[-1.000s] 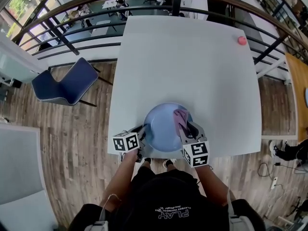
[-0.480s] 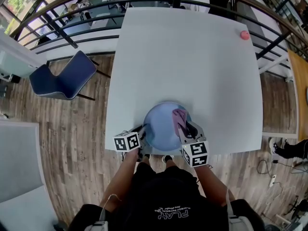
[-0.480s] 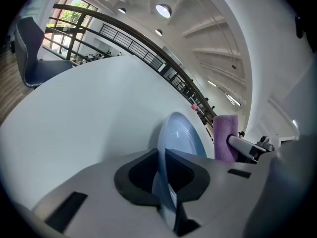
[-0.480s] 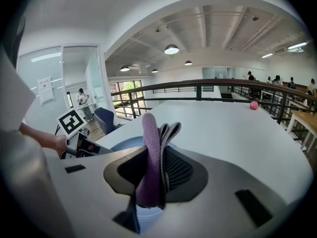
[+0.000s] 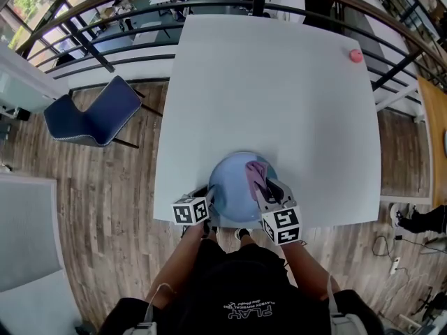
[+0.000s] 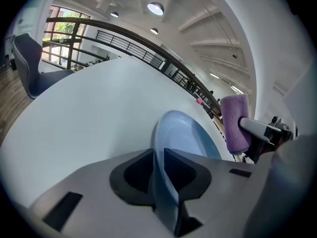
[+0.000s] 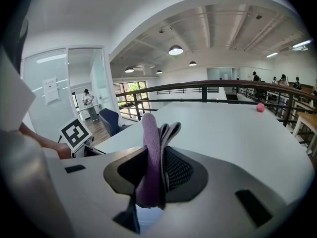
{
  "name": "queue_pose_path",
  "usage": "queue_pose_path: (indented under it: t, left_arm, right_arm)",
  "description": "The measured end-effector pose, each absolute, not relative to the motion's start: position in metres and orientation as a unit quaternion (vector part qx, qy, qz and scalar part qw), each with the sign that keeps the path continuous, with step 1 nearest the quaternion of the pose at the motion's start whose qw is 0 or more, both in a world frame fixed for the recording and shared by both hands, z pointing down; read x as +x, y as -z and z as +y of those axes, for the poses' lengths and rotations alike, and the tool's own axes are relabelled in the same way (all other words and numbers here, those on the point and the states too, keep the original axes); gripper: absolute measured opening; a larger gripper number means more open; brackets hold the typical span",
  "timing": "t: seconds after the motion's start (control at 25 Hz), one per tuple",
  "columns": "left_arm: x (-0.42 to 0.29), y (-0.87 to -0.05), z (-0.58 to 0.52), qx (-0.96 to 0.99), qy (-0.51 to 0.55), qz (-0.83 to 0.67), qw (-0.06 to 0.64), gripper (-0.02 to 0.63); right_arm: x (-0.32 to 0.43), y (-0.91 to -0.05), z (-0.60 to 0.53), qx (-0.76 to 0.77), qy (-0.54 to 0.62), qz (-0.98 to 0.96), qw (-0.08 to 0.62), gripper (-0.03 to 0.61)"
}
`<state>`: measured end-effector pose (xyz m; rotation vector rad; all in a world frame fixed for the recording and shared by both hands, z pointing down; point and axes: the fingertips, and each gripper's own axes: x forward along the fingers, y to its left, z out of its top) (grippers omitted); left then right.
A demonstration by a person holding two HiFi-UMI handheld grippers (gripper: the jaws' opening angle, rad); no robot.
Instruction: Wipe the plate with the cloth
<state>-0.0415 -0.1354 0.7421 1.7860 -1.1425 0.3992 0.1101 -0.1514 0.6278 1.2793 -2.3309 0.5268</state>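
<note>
The left tool (image 6: 158,157) is opening its jaws around the rim of the plate (image 5: 234,187), which lies at the table's (image 5: 279,82) near edge, while the right tool (image 7: 159,155) clamps the cloth (image 5: 255,172) over the plate's right side.

Head view: high, steeply down on plate (image 5: 234,187). Gripper views: low, close at plate's rim, facing across surface (image 5: 279,89) toward far ball (image 5: 356,56), seen by all.

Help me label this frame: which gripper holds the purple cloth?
The right gripper: its fingers pinch the cloth over the plate. The left gripper's opening fingers have only the plate's rim between them.
</note>
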Motion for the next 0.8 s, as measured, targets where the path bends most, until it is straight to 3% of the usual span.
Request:
queue_pose_path:
  t: [0.28,0.8]
  left_arm:
    - [-0.059,-0.740,-0.136,0.728,-0.191,-0.488,0.442,0.163]
    - [-0.084,-0.713,-0.126,0.738,-0.180,-0.485,0.434,0.166]
  right_arm:
    - [0.104,-0.625,-0.156,0.459,-0.186,-0.842,0.215,0.106]
    - [0.088,-0.602,-0.162,0.461,-0.165,-0.849,0.196,0.106]
